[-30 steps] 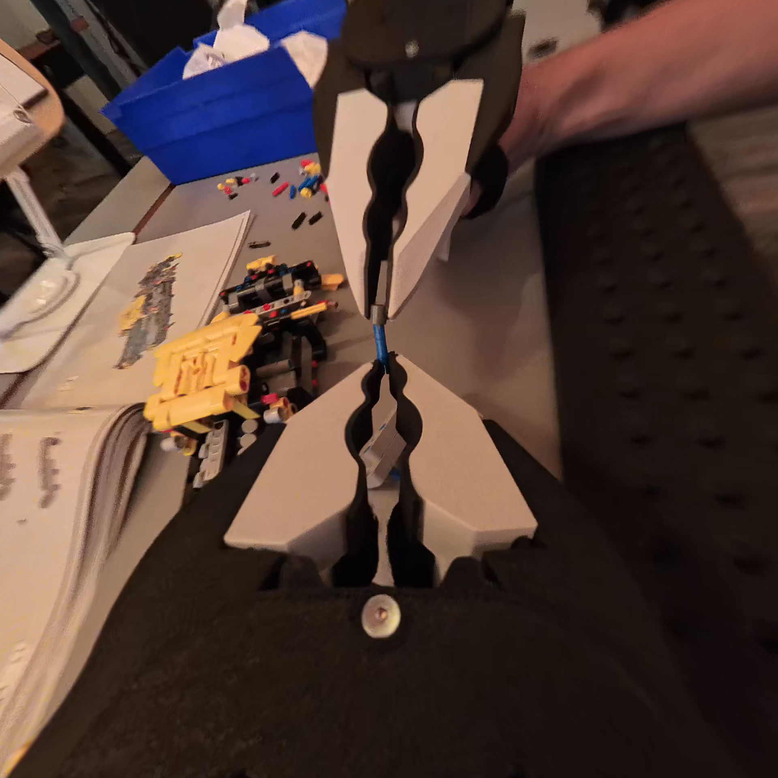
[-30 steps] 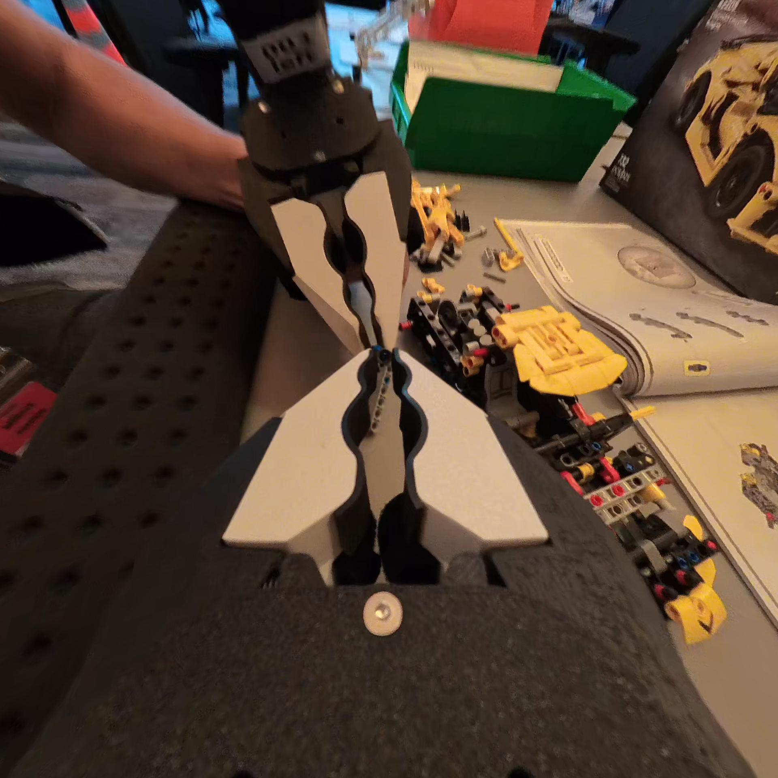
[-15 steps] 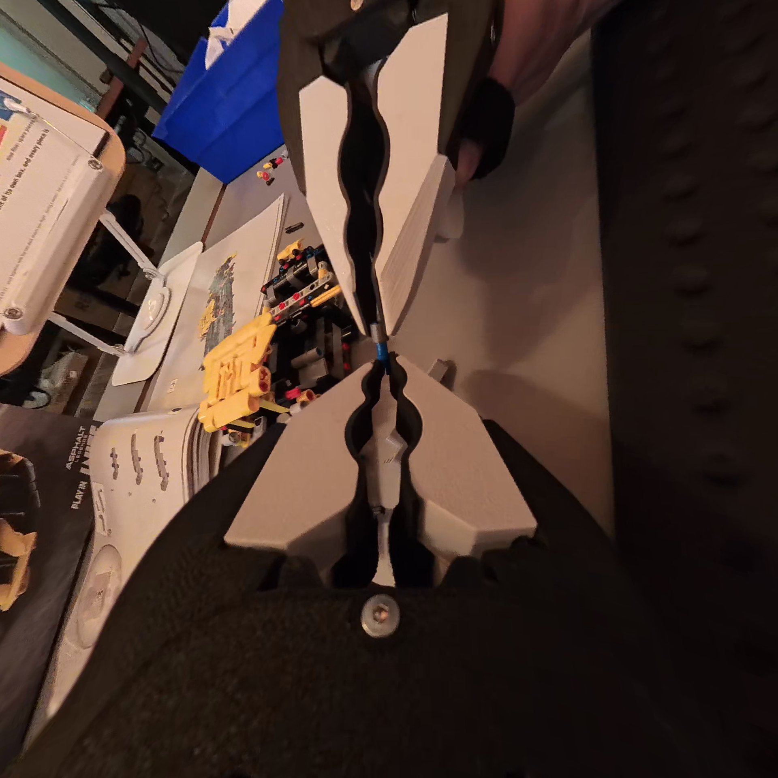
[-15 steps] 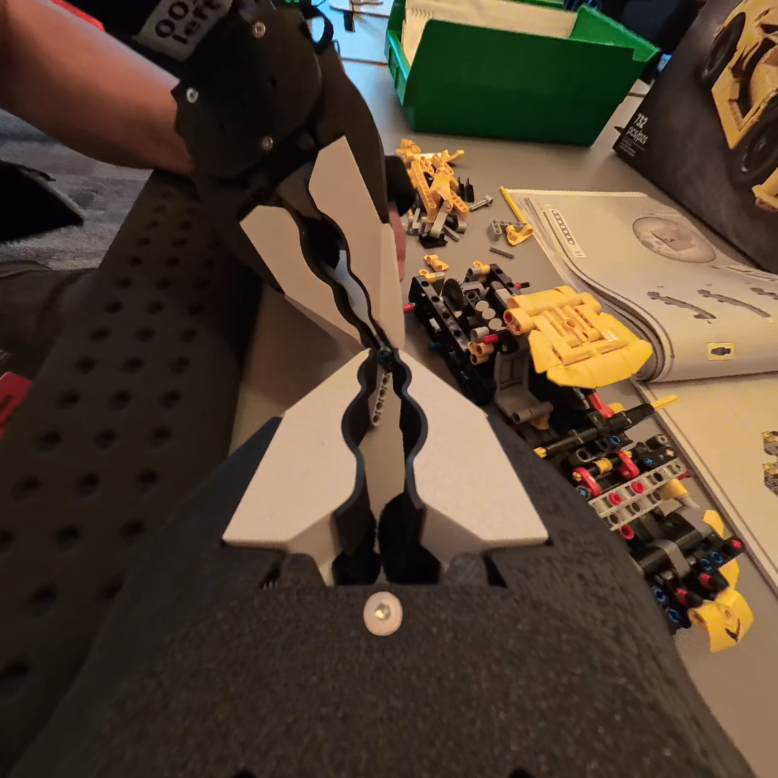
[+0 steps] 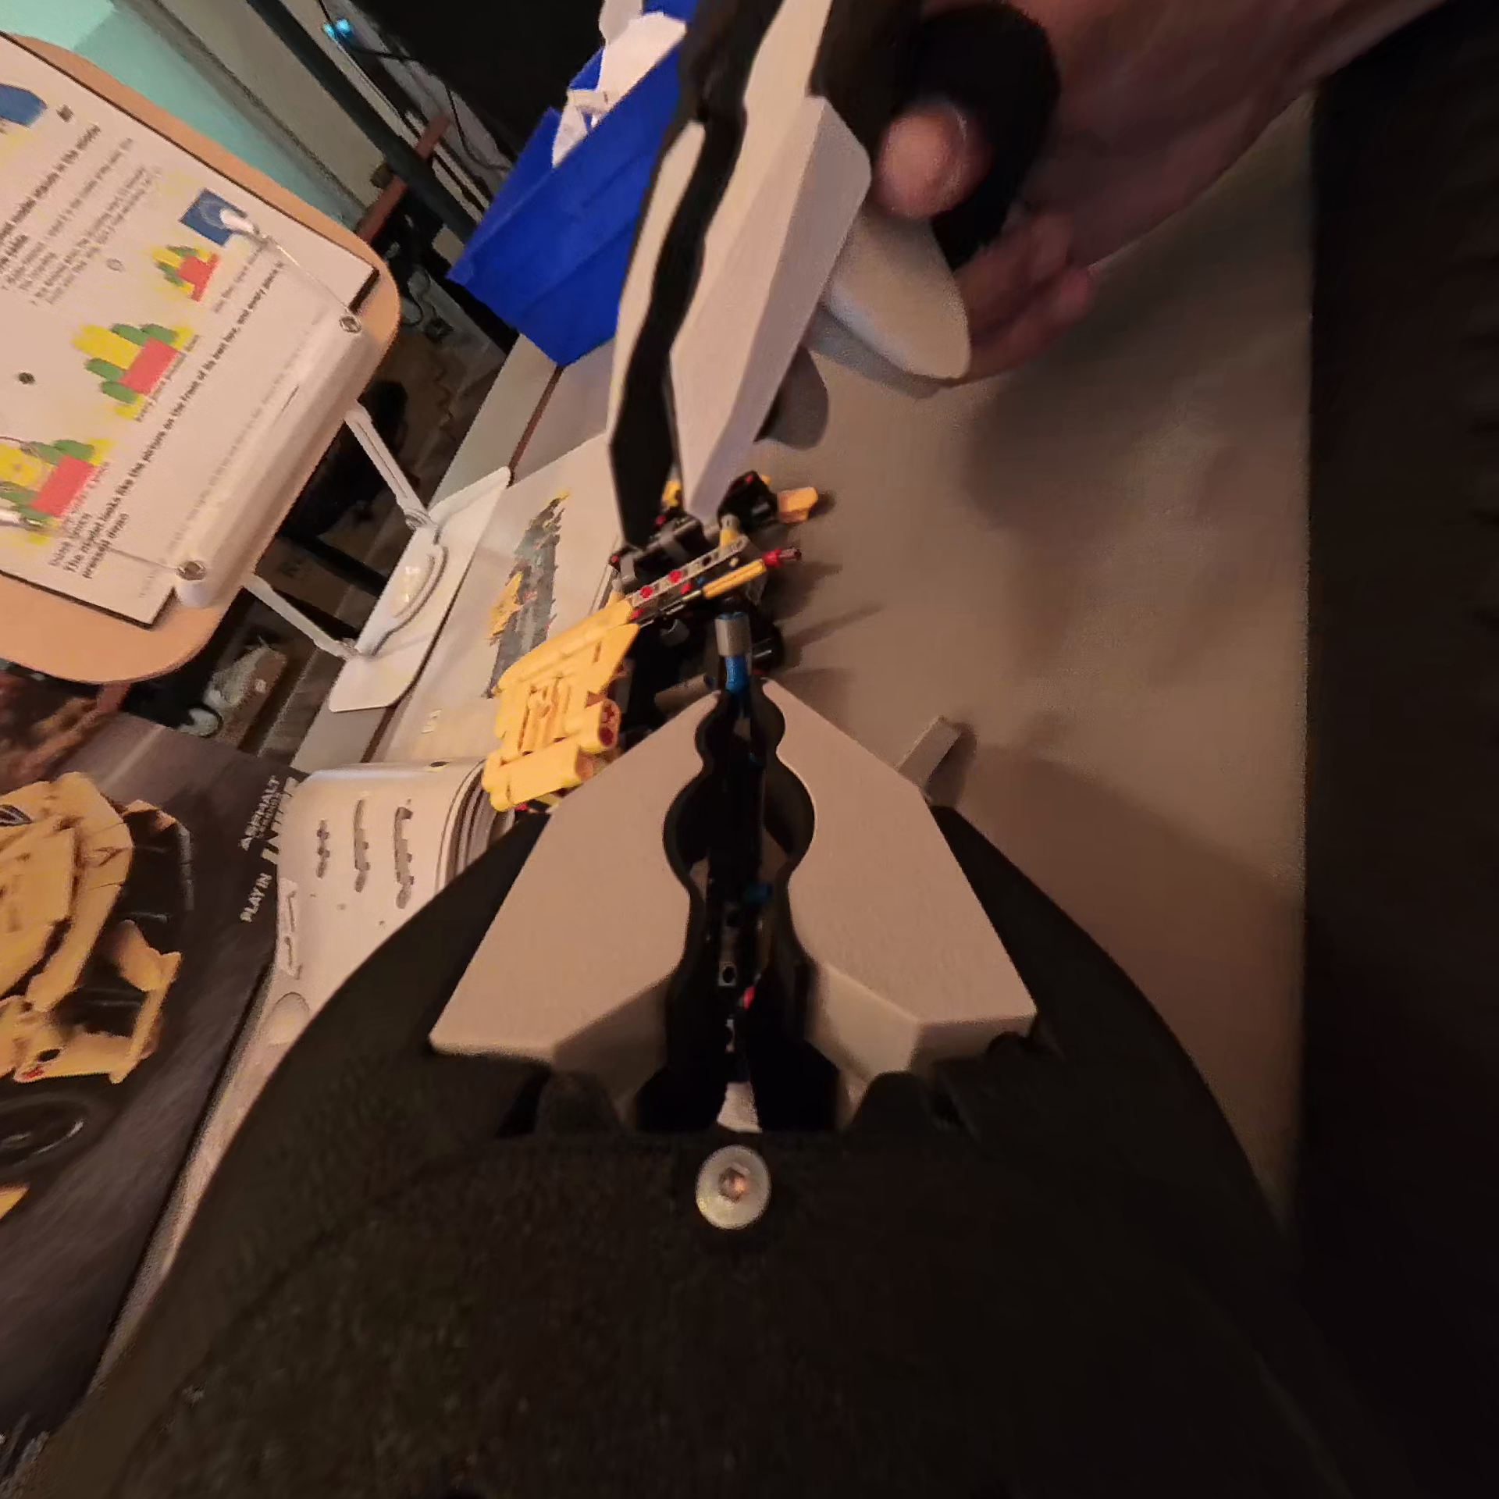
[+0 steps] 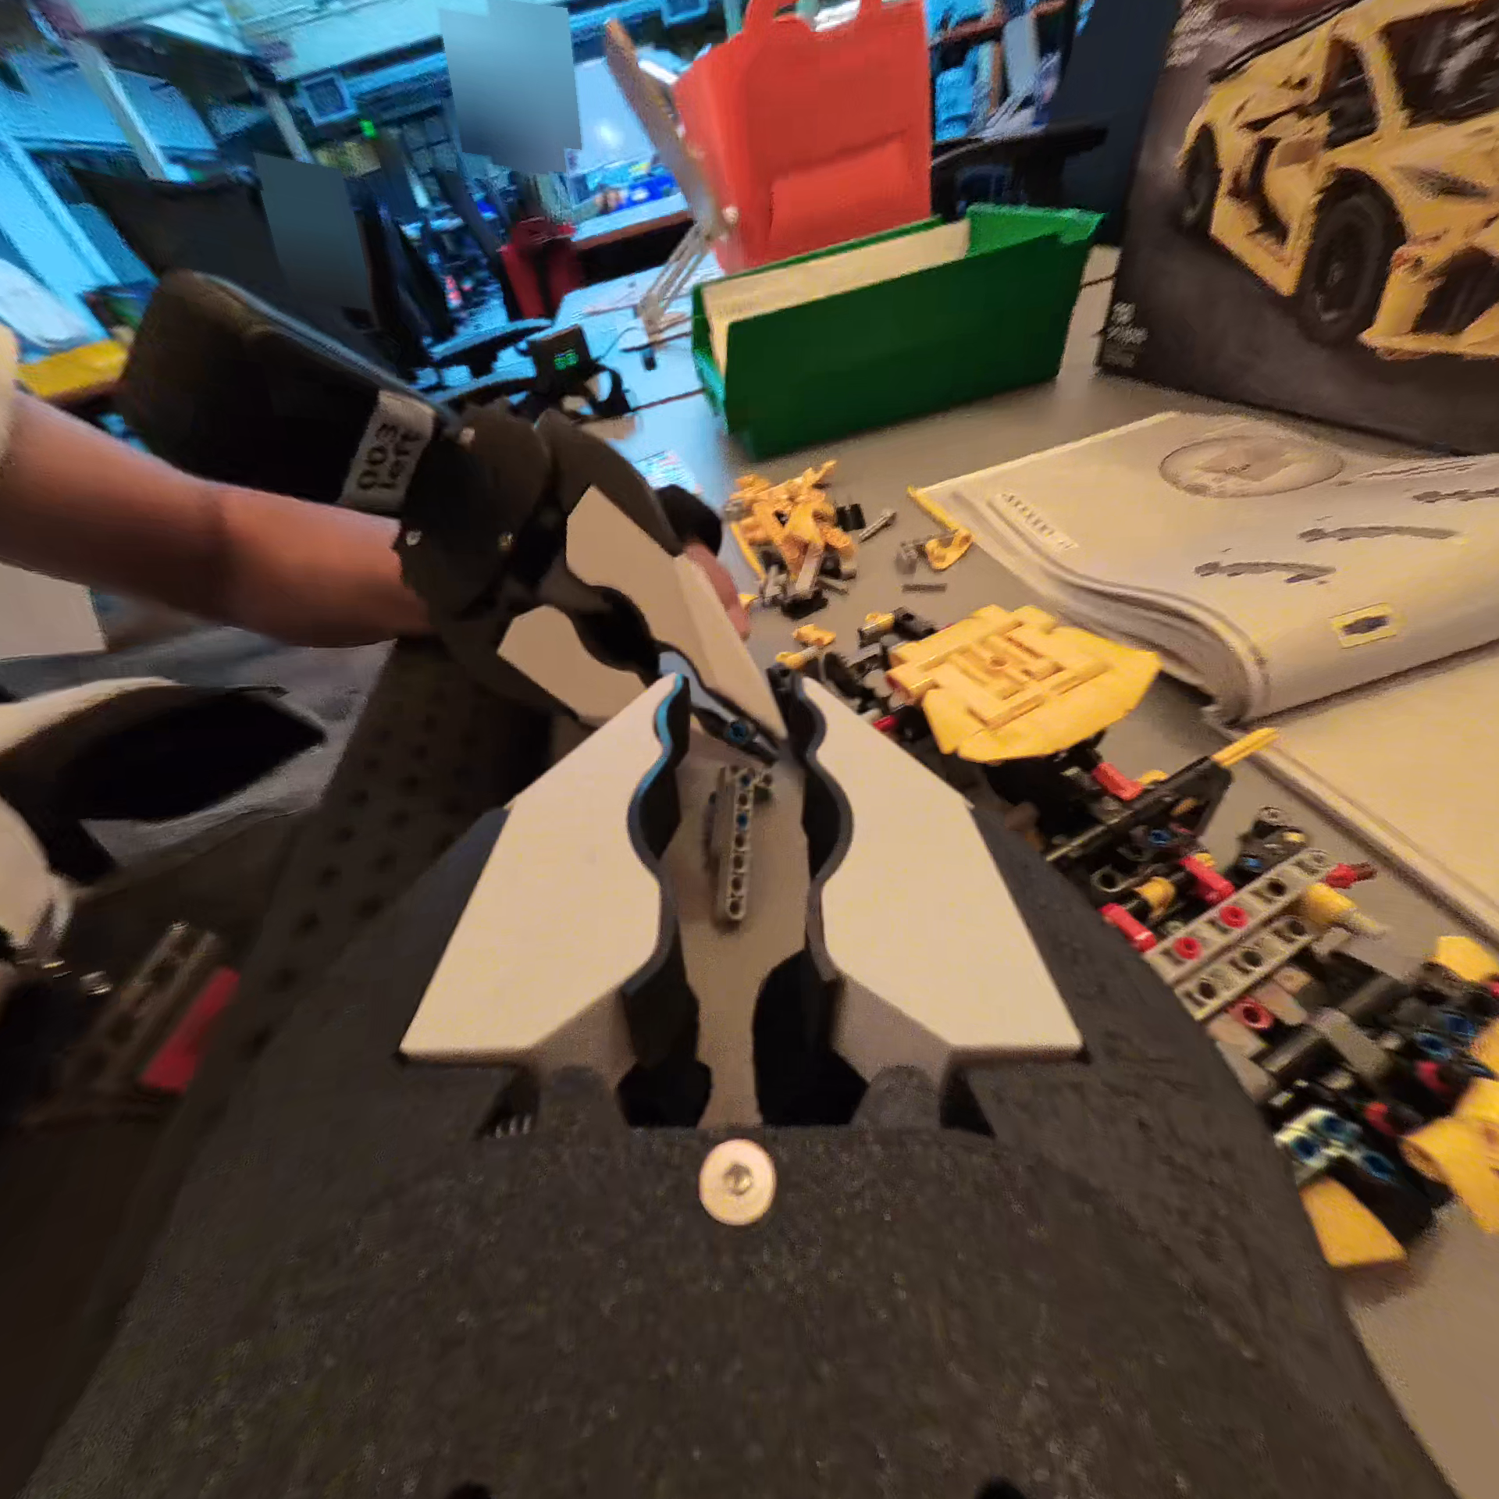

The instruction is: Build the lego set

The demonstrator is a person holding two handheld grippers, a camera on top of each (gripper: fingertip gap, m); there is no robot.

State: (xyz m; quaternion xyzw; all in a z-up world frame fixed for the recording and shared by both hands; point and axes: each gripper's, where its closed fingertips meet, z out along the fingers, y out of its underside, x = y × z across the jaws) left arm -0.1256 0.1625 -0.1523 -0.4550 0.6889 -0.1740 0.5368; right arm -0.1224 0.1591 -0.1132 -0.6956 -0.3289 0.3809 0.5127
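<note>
Between your two grippers, over the bare near part of the table, the work has split. Your left gripper is clamped on a dark beam with a blue pin and a grey bush poking out past its tips. Your right gripper stands with jaws parted and nothing between them; a grey beam lies flat on the table beneath the gap, apart from both fingers.

To the right sits the half-built car, its yellow panel towards the manual, with loose parts farther off by the green bin and the box at the far right.

If that grey beam was meant to go on the pin, it is not on it now, so judge this a re-grasp. Risks from here:

- Closing on the flat beam could pinch only an edge, because it lies low against the table; it may skid or flip.
- The left tips hang just over the beam's far end, so coming down could knock them together and shift the pin.
- Squeezing harder on the left could twist the dark beam, since the pin sits right at the tips.
- A wide swing right could clip the car.
</note>
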